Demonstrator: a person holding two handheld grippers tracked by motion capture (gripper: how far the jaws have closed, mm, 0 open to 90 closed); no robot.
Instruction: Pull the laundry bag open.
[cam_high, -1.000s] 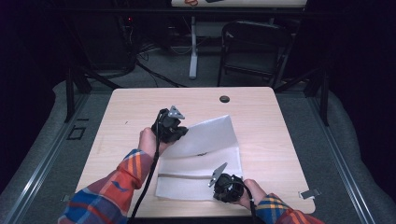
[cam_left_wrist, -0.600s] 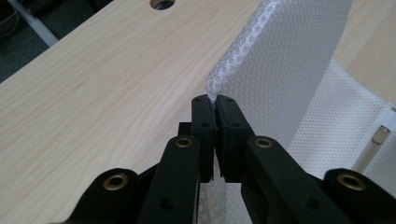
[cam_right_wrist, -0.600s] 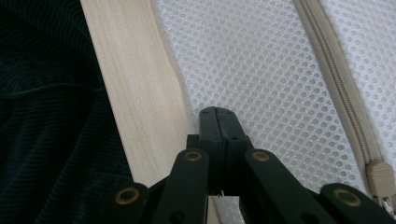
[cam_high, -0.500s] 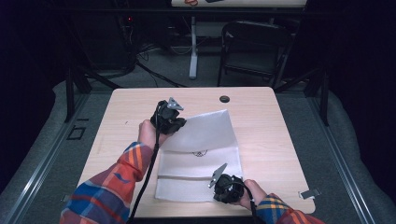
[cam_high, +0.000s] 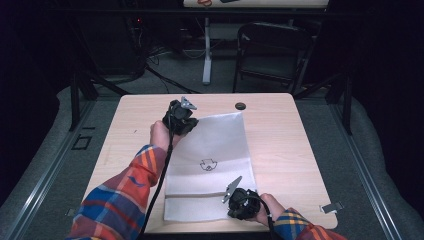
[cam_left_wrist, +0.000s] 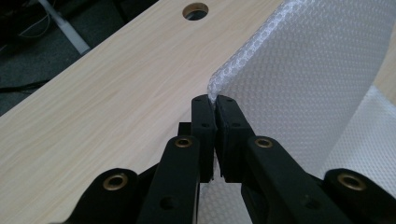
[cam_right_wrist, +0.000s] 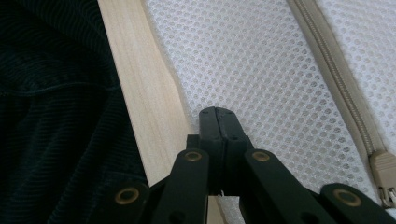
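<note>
On the wooden table (cam_high: 280, 150), white mesh bag (cam_high: 210, 165) spread flat, near edge along the table's near side, zipper (cam_right_wrist: 327, 60) across the near part, small printed mark mid-panel. Step in hand, by judgement: unfolding or spreading the bag by its far-left corner. To do it well: draw that corner outward and low, keep tension even, avoid lifting the anchored near edge or creasing the panel.

Left gripper (cam_left_wrist: 214, 100) clamped on the bag's far-left corner, mesh curling up between the pinched jaws. Right gripper (cam_right_wrist: 218, 112) jaws pressed together at the bag's near edge, near right corner; mesh apparently nipped there, though the grip itself hard to confirm. Cable hole (cam_high: 240, 106) just beyond the bag's far edge.
</note>
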